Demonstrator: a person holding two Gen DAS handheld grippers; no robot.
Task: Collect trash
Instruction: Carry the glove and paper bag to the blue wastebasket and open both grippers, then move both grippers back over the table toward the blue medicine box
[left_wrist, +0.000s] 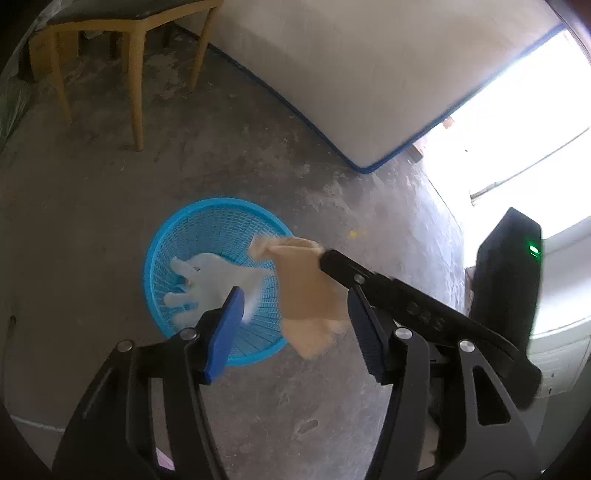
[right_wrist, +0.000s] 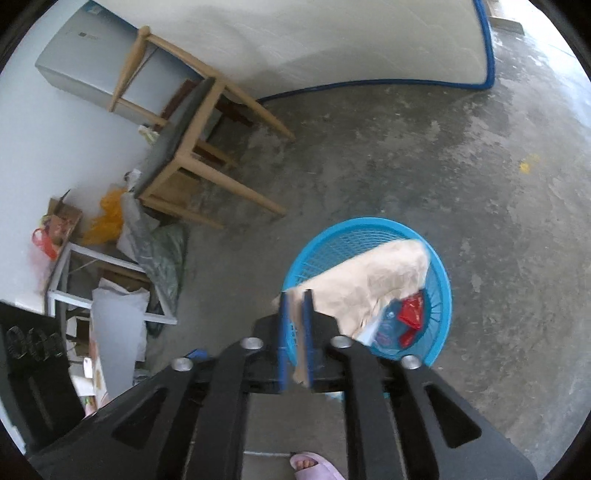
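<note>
My left gripper (left_wrist: 295, 325) gapes empty over the blue basket (left_wrist: 207, 218); my right gripper (right_wrist: 295, 332) pinches tan paper (right_wrist: 373, 273) above it.

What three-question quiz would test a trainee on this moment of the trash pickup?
1. True or false: the left gripper is clamped on the white glove.
2. The brown paper sits between the fingers of: A) the left gripper, B) the right gripper, C) neither.
3. Fill in: the red wrapper lies inside the blue ___.

Key: 1. False: its jaws stand open with nothing between them. 2. B. 3. basket.
</note>
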